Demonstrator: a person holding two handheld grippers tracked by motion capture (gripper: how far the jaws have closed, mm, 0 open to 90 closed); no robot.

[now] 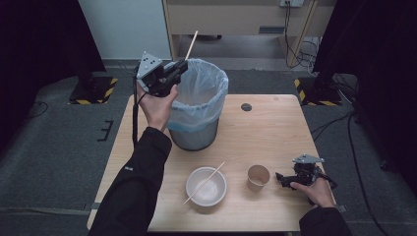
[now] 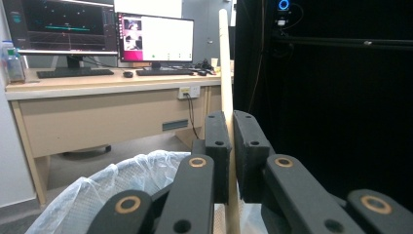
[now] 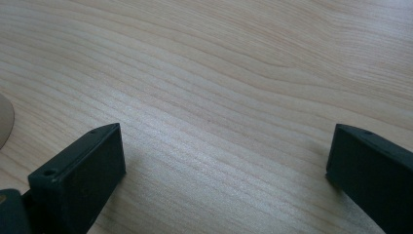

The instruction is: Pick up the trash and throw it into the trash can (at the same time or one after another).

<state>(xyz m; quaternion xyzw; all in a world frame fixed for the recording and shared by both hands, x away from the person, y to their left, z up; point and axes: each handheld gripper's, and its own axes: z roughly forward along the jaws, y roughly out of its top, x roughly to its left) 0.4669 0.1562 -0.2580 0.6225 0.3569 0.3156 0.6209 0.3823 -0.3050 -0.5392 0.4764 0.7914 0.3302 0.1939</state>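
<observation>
1. I am holding a wooden chopstick (image 1: pixel 192 41) in the left claw (image 1: pixel 181 65), its jaws pinched tight on the stick, which is pointing up and away past the jaws.
2. In the left gripper view the chopstick (image 2: pixel 225 73) is running straight up between the two black pads (image 2: pixel 216 141), and the left claw (image 2: pixel 231 127) is clamping it.
3. I am keeping that claw raised over the near-left rim of the trash bin (image 1: pixel 206 83), which is lined with a pale plastic bag (image 2: pixel 122 180) and standing at the back of the desk (image 1: pixel 265 128).
4. A second chopstick (image 1: pixel 204 183) is lying across a white bowl (image 1: pixel 206 188) at the front of the desk.
5. A brown paper cup (image 1: pixel 258 177) is standing just right of the bowl.
6. I am resting the right claw (image 1: pixel 281 178) on the desk near the cup, its jaws spread wide with nothing between them; in the right gripper view the right claw (image 3: pixel 224 161) is framing bare wood.
</observation>
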